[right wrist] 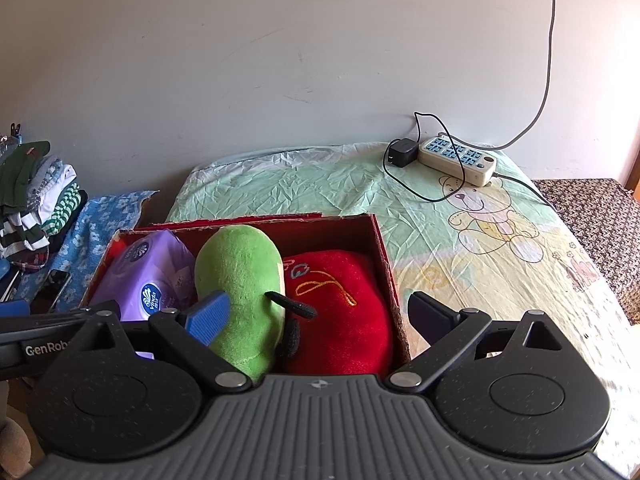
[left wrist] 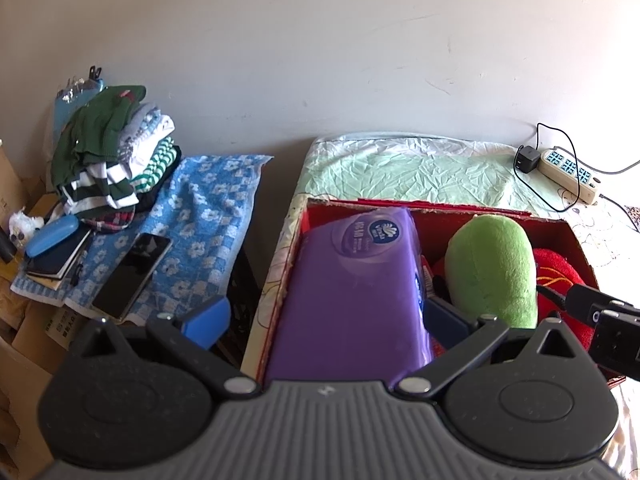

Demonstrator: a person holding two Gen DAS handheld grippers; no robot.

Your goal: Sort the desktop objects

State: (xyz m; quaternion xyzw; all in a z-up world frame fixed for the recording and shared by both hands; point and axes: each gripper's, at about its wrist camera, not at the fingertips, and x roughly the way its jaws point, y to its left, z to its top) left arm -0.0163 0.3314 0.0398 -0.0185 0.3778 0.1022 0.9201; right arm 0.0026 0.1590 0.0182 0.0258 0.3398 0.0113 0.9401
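Note:
A red cardboard box (left wrist: 576,240) sits on a green bear-print sheet. It holds a purple tissue pack (left wrist: 352,280), a green plush toy (left wrist: 492,268) and a red plush cushion (left wrist: 560,276). My left gripper (left wrist: 326,318) is open, its fingers straddling the tissue pack's near end; the left finger stands clear of the pack. The right wrist view shows the same box (right wrist: 384,248), tissue pack (right wrist: 152,272), green plush (right wrist: 240,276) and red cushion (right wrist: 344,320). My right gripper (right wrist: 320,318) is wide open over the two plush items, holding nothing.
A white power strip (right wrist: 456,160) with a black charger (right wrist: 402,152) and cable lies at the sheet's back right. Left of the box, a blue floral towel (left wrist: 208,208) carries a phone (left wrist: 132,276), a blue case (left wrist: 52,236), notebooks and a clothes pile (left wrist: 112,152).

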